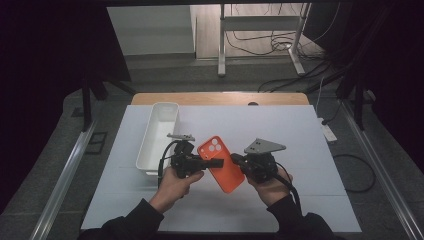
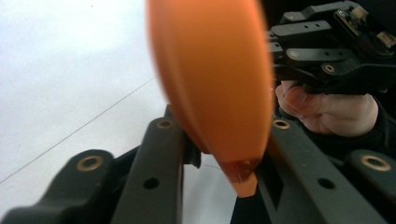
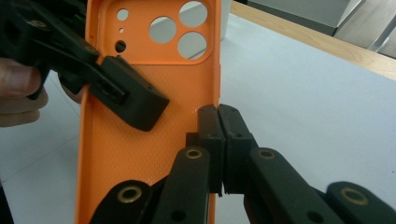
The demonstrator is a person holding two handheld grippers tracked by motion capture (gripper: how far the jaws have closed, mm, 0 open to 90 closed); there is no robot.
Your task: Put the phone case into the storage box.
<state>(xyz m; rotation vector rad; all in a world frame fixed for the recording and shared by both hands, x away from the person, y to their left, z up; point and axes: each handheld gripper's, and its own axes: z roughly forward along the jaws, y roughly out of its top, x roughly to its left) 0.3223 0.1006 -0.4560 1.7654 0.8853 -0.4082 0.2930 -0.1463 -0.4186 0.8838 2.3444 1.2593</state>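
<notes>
Over the middle of the white worktop (image 1: 300, 150) an orange phone case (image 1: 221, 163) is held up off the surface between two hand-held tools. From the high view it hangs slanted, its camera cut-outs towards eleven o'clock and its far end towards five o'clock.

The left claw (image 1: 216, 163) reaches in from nine o'clock, gripped in the person's left hand (image 1: 175, 185). Its jaws are pinching the case's long left edge. In the left gripper view the case (image 2: 215, 79) stands edge-on as a blurred orange blade rising between the two black jaws, and both sit tight against it. In the right gripper view one jaw lies flat on the textured inner face of the case, below the lens holes.

The right claw (image 1: 235, 159) comes in from three o'clock, held by the right hand (image 1: 272, 187). In its own view (image 3: 218, 116) the two pads are pressed together, nipping the thin right rim of the case (image 3: 140, 121) between them at about mid-length.

A long white tray (image 1: 159, 137) lies on the worktop at ten o'clock from the case, just beyond the left hand's tool and apart from the case. A strip of bare wood runs along the worktop's far edge at twelve o'clock.
</notes>
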